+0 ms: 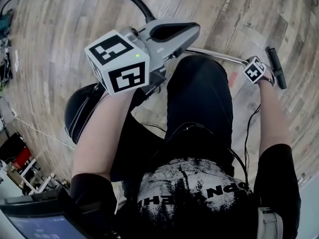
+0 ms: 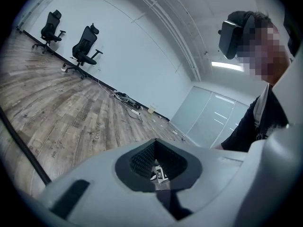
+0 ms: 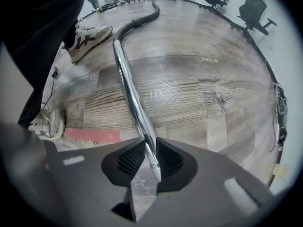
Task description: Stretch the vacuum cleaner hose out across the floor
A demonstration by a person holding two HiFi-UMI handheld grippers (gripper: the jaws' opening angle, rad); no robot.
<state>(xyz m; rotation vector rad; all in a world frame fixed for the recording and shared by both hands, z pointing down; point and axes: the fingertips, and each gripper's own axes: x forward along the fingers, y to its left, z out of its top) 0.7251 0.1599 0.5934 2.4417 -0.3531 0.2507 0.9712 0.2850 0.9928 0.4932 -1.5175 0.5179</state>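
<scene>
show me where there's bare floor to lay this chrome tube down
Free: the wide wood floor right of the chrome tube in the right gripper view, out to the wall cables. Crowded: left of the tube, where the person's shoes and a red tape strip sit close by.

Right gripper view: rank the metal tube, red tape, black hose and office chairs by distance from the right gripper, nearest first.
1. metal tube: clamped in the right gripper, running up the middle.
2. red tape: low, just to the left.
3. black hose: at the tube's far end, top centre.
4. office chairs: farthest, top right.
</scene>
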